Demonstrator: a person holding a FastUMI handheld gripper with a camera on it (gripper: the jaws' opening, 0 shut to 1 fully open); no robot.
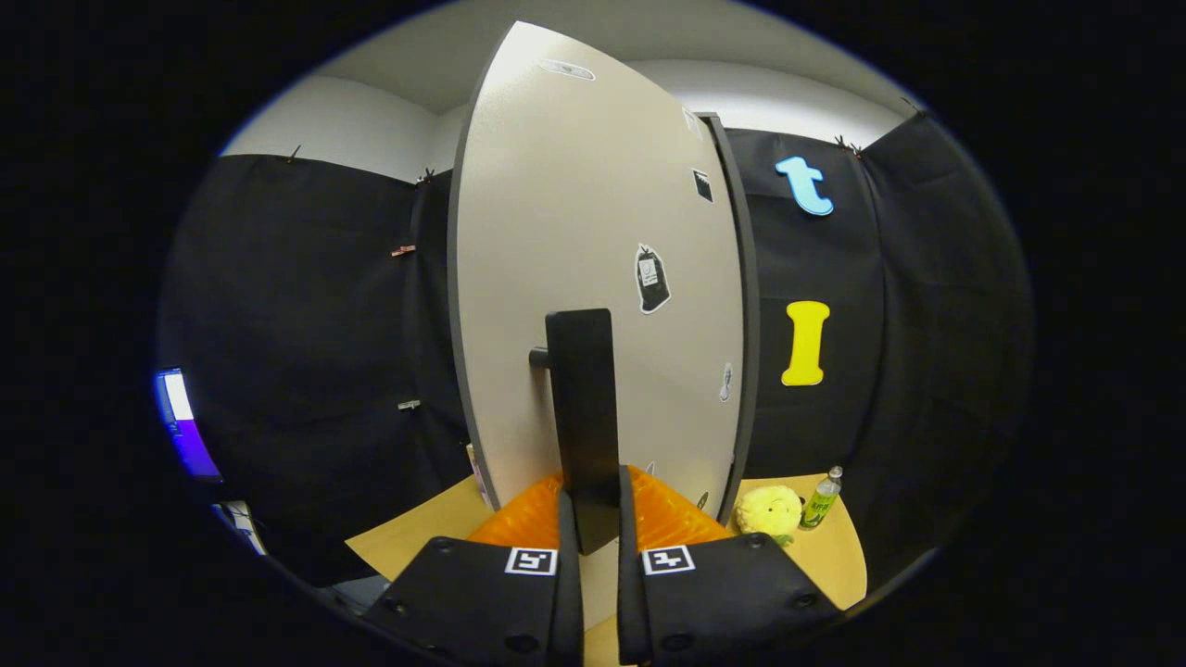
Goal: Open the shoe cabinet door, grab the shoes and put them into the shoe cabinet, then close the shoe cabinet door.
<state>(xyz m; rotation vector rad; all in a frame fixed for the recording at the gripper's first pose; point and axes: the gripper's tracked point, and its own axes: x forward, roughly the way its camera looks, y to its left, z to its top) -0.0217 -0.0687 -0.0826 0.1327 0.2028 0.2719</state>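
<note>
The shoe cabinet door [602, 232] is a tall pale panel with a dark edge, standing right in front of me with a few stickers on its face. A black vertical bar handle [582, 408] is fixed to it on a short post. My gripper [593, 528] is shut on the lower end of this handle, one finger on each side of the bar. The door's left edge looks nearer to me than its right edge. I cannot tell how far it stands from the cabinet body.
The cabinet stands on a light wooden tabletop [839, 556]. To the right of the door, on the table, sit a yellow plush toy [769, 511] and a small green bottle [821, 500]. A lit screen [181, 417] glows far off to the left.
</note>
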